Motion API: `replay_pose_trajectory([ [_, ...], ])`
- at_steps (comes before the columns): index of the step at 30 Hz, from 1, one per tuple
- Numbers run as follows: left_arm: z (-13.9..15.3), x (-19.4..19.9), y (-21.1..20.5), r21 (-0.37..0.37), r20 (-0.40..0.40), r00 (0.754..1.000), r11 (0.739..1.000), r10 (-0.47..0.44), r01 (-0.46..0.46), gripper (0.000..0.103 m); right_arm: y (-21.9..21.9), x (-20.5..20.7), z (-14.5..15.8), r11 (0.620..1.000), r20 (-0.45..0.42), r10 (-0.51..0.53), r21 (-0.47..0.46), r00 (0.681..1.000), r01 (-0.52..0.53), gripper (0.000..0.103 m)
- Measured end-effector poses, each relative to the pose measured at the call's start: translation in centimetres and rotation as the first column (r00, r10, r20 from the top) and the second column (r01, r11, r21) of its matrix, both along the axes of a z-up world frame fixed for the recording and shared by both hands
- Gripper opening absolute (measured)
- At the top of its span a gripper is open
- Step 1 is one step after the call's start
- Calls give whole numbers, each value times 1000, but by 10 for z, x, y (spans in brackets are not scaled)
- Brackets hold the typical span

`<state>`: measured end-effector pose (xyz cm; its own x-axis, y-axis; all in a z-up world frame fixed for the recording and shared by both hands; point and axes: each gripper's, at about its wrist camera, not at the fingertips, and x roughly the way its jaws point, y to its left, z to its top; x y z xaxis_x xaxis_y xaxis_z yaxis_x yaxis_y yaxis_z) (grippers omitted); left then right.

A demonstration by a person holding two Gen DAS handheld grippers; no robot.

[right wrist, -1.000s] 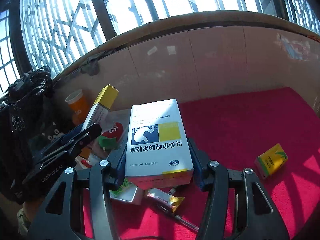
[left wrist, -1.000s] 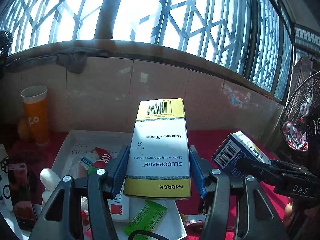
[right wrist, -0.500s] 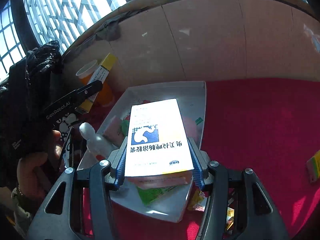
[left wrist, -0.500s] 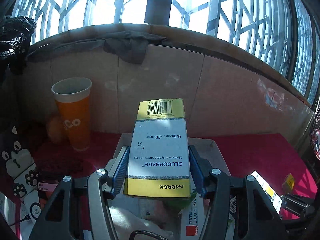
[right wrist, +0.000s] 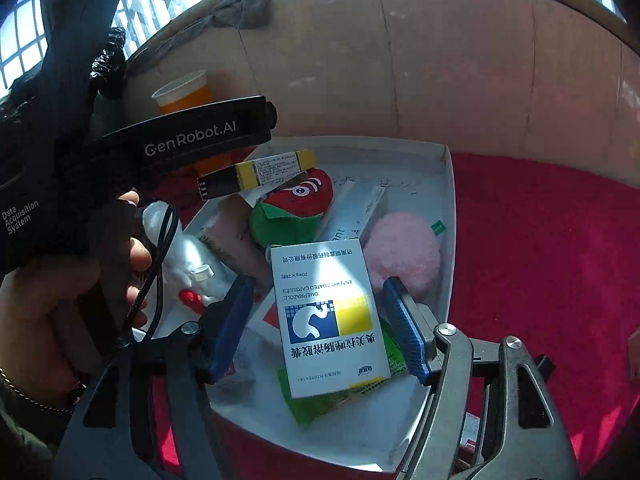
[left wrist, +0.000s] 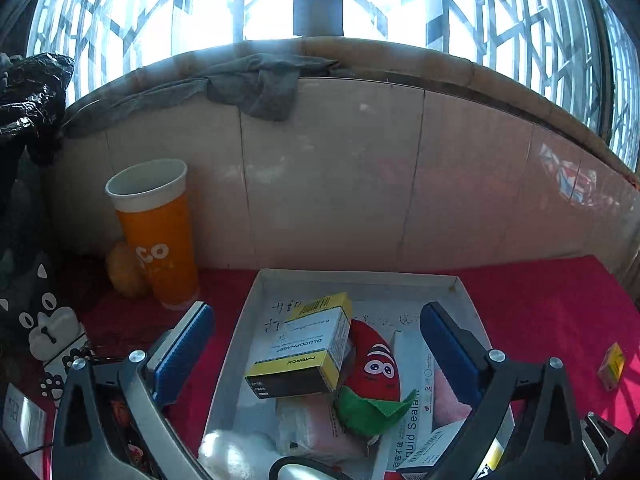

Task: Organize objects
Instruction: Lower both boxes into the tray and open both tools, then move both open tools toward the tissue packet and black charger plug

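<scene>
Both boxes have just been let go. The left gripper [left wrist: 316, 350], fingers now spread wide, has dropped the Glucophage box [left wrist: 300, 346] into the white tray [left wrist: 360, 278], at centre frame, tilted against the strawberry plush [left wrist: 374, 364]. The right gripper [right wrist: 316, 330] has opened too — its omeprazole box [right wrist: 328, 320] rests on the tray's clutter. A yellow carton [left wrist: 611, 366] waits at right on the red cloth [left wrist: 540, 300]; the orange cup [left wrist: 158, 232] stands clear, upper left.

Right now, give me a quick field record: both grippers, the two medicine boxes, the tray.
left gripper: open, above tray
right gripper: open, Omeprazole box between its fingers, not clamped
Glucophage box: in tray, tilted, leaning on strawberry toy
Omeprazole box: in tray, on top of other items
tray: white, crowded, on red cloth
</scene>
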<state>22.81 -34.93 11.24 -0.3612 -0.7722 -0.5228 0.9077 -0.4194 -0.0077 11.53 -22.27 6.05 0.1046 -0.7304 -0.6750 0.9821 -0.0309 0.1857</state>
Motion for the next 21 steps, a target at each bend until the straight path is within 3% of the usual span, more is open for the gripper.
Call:
replay_pose_trajectory([
  [12, 19, 4, 36, -32, -19, 1000, 999, 21, -21, 103, 35, -18, 20, 995, -15, -73, -69, 997, 72, 84],
  [21, 29, -6, 75, -48, -58, 996, 997, -66, 63, 103, 61, -50, 25, 983, 31, -159, -92, 987, 161, 84],
])
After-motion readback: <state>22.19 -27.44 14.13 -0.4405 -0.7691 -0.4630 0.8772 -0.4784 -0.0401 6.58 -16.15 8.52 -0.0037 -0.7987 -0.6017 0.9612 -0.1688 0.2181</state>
